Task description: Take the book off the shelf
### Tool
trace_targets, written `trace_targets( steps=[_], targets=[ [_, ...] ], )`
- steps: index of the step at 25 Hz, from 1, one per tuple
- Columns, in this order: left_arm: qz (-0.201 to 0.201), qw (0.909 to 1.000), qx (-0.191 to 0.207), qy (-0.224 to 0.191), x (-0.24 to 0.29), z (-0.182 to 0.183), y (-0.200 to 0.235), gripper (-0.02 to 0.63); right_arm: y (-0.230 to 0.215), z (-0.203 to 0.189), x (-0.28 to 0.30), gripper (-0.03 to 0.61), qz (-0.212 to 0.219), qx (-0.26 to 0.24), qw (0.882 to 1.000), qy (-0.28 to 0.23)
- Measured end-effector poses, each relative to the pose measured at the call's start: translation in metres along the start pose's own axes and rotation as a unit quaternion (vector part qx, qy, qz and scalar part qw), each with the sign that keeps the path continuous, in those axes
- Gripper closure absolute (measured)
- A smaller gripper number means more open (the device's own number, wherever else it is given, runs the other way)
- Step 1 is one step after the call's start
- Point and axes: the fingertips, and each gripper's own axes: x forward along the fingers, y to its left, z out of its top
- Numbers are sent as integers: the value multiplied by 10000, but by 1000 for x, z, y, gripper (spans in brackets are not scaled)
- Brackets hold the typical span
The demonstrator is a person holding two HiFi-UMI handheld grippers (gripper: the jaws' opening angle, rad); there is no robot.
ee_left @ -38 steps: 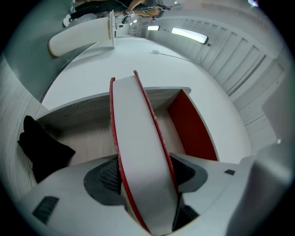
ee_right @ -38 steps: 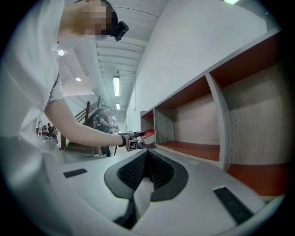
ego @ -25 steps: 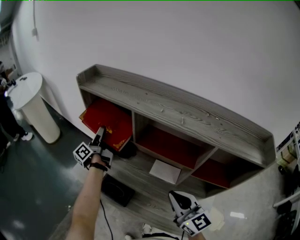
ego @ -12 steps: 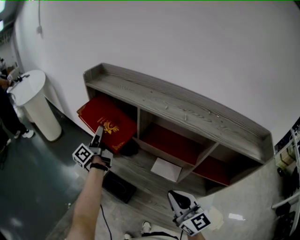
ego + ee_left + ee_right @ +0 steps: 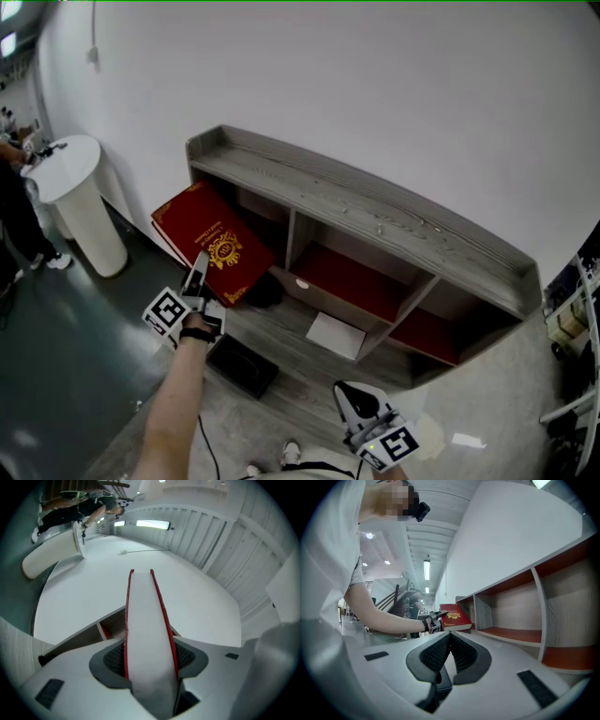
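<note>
Left gripper [image 5: 200, 265] is clamping the red book [image 5: 208, 239] by its lower edge. In the left gripper view the pads [image 5: 114, 658] are pressing on both red covers with the white page block [image 5: 149, 620] running up between them, and the jaws have just been squeezing in a bit tighter on it. The book is hanging tilted in the air, out in front of the leftmost compartment of the grey wooden shelf [image 5: 375, 220], with its gold-emblem cover facing up. Can't tell if its far corner is touching the shelf. Right gripper [image 5: 351, 392] is hovering low at the bottom of the head view, well apart from the book. Its jaws are sitting together with nothing between them, as the right gripper view shows [image 5: 449, 654]. That view is also catching the book [image 5: 453, 616] beside the shelf end [image 5: 480, 613]. On the floor a black box [image 5: 242, 366] and a white sheet [image 5: 336, 336] are lying in front of the shelf. A white pedestal table [image 5: 75, 202] is standing off to the left.
</note>
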Motion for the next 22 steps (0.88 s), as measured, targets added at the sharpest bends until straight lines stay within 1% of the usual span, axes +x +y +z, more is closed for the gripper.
trace_targets(
  steps=[2, 4, 11, 16, 19, 22],
  targets=[
    [176, 9991, 368, 131, -9, 4, -6, 374, 8, 1, 0, 555, 45, -14, 10000, -25],
    [151, 9970, 717, 235, -17, 9, -13, 374, 16, 2, 0, 555, 101, -25, 9999, -35],
    [87, 9940, 1078, 136, -54, 35, -26, 376, 40, 7, 3, 555, 301, -97, 9994, -109],
    [13, 9918, 1277, 45, -86, 50, -42, 376, 43, 15, 2, 555, 288, -185, 9992, -216],
    [-48, 9885, 1510, -46, -103, 58, -56, 376, 37, 20, 1, 556, 240, -242, 9990, -273],
    [-93, 9831, 1822, -123, -125, 66, -73, 374, 36, 24, -3, 556, 196, -289, 9989, -319]
  ],
)
